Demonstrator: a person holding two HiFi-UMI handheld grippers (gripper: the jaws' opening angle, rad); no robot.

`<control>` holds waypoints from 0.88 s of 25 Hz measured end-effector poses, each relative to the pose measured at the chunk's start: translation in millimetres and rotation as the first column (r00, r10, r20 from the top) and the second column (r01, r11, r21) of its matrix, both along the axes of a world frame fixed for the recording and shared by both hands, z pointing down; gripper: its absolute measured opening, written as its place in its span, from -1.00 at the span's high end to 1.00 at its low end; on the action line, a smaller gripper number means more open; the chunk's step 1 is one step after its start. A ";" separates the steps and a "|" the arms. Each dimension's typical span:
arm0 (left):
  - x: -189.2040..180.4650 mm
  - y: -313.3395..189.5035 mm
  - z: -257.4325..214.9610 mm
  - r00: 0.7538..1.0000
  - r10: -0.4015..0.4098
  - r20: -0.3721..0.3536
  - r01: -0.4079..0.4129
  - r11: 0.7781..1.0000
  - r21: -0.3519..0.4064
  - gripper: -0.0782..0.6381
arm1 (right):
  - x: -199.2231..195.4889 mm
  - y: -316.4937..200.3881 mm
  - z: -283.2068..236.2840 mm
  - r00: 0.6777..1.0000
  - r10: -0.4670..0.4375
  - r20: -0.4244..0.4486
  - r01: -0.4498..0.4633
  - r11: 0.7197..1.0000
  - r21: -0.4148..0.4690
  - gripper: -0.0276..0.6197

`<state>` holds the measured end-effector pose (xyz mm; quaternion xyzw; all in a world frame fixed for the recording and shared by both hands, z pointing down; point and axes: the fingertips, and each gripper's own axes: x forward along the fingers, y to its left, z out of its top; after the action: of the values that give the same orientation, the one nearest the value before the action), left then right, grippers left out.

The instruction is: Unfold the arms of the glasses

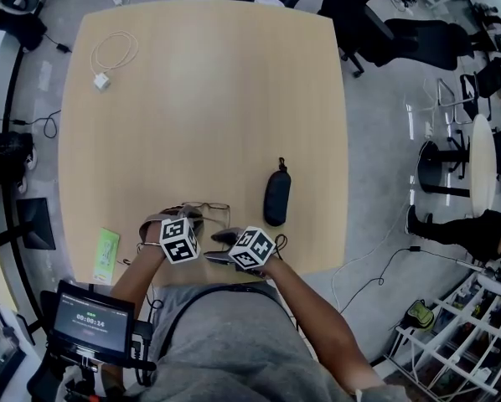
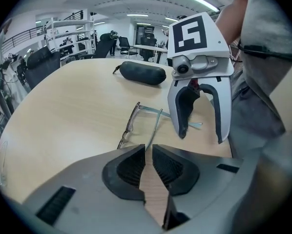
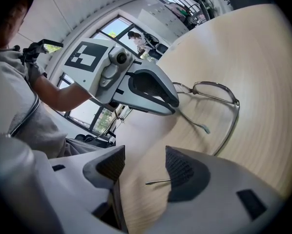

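Observation:
The thin-framed glasses lie on the wooden table near its front edge, between my two grippers. In the left gripper view one arm of the glasses runs into the narrow slit of my left gripper, whose jaws are closed on it. My right gripper stands open, and the thin tip of the other arm pokes into its gap beside the right pad. The lenses face away from it. In the head view my left gripper and right gripper sit close together at the glasses.
A black zipped glasses case lies just right of the glasses. A white charger with a coiled cable lies at the far left corner. A green card is at the front left edge. Office chairs stand beyond the table.

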<state>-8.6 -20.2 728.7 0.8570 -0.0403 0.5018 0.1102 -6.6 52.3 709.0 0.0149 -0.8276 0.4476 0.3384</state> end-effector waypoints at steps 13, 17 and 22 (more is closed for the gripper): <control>-4.4 12.6 -10.0 0.993 0.039 -0.109 -0.042 0.999 -0.025 0.66 | -2.5 6.0 -9.1 0.997 0.017 0.072 -0.004 0.986 -0.166 0.25; -4.3 18.0 -12.7 0.989 0.058 -0.134 -0.064 0.997 -0.043 0.67 | 4.1 -3.4 -5.2 0.993 0.091 0.074 -0.068 0.962 -0.264 0.64; 1.8 16.3 -11.4 0.988 0.114 -0.101 -0.116 0.993 -0.018 0.67 | 16.6 -15.8 0.7 0.996 0.090 0.016 -0.083 0.968 -0.238 0.75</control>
<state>-6.8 -3.9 717.3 0.8805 0.0207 0.4644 0.0934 10.0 36.6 709.7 0.0045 -0.7711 0.5578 0.3069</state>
